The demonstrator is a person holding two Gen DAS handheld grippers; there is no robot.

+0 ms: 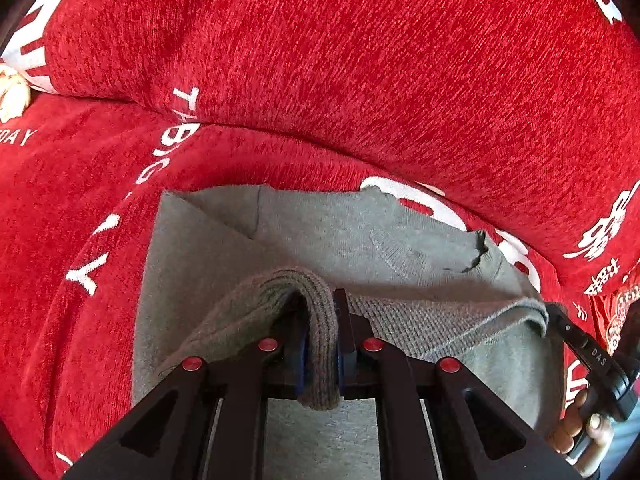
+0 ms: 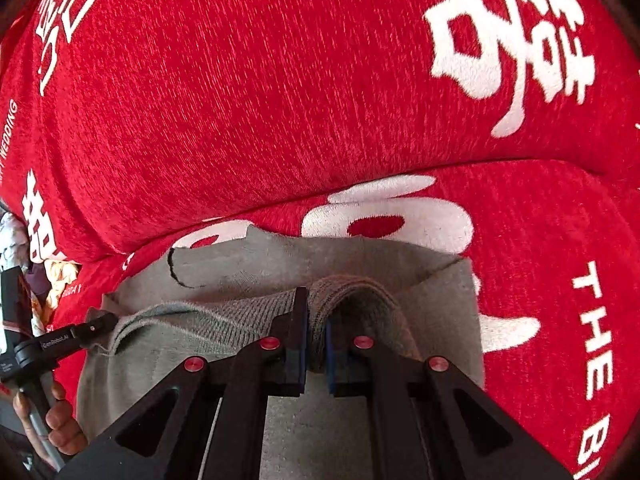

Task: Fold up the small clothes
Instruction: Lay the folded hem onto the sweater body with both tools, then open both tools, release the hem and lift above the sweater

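Presently, the left gripper [image 1: 320,344] is clamped on a ribbed grey band of the garment [image 1: 320,236], the knit bunched into a hump between its blue pads [image 1: 301,360] and hanging out below them. The right gripper [image 2: 316,344] pinches the same ribbed hem further along, the fold pressed between its own pads [image 2: 329,360]. The hem sags in a shallow curve between the two grips. Beneath it the rest of the grey garment lies spread on the red cover [image 1: 360,60], its neckline showing a small dark-edged tear or notch [image 1: 478,252]. In the left wrist view the right gripper appears at the lower right edge, its black body printed "DAS" [image 1: 598,356], with the person's fingers [image 1: 592,424] wrapped on the handle. In the right wrist view the left gripper's body at the left edge carries a label reading roughly "GenRobot.AI" [image 2: 54,342], with a hand [image 2: 56,420] below it. The red cover is printed in white: "DAY" [image 1: 20,136] and part of "BIG" [image 1: 168,148] in the left view; "THE" [image 2: 592,336], "WEDDING" [image 2: 10,128] and large Chinese characters [image 2: 508,36] in the right view. Crumpled pale cloth [image 2: 60,276] lies at the cover's far left; what it is cannot be told.
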